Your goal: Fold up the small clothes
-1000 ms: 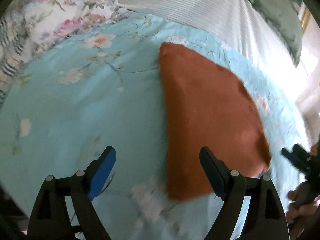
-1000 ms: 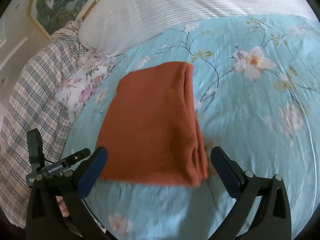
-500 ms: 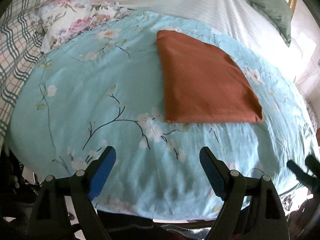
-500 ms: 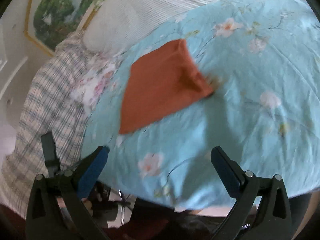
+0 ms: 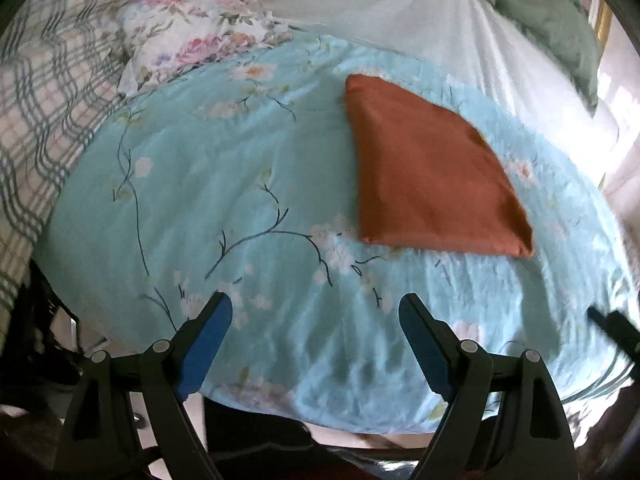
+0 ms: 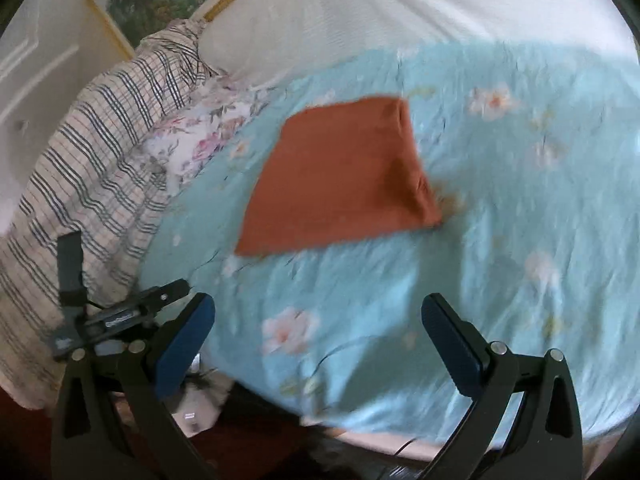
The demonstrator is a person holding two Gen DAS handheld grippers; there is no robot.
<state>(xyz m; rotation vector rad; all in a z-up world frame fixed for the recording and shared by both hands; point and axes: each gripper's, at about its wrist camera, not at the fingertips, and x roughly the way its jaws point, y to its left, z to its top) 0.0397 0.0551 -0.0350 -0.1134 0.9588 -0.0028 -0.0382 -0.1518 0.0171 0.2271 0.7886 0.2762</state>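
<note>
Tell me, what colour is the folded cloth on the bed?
Rusty orange-brown, plain. The folded cloth shows best in the left wrist view.

Left tool [image 5: 316, 336]: jaws spread wide, blue pads [image 5: 206, 346] apart, nothing between them, held above the near edge of the bed. Right tool [image 6: 318, 336]: jaws likewise spread wide and empty, also over the near edge. Neither tool touches anything.
</note>
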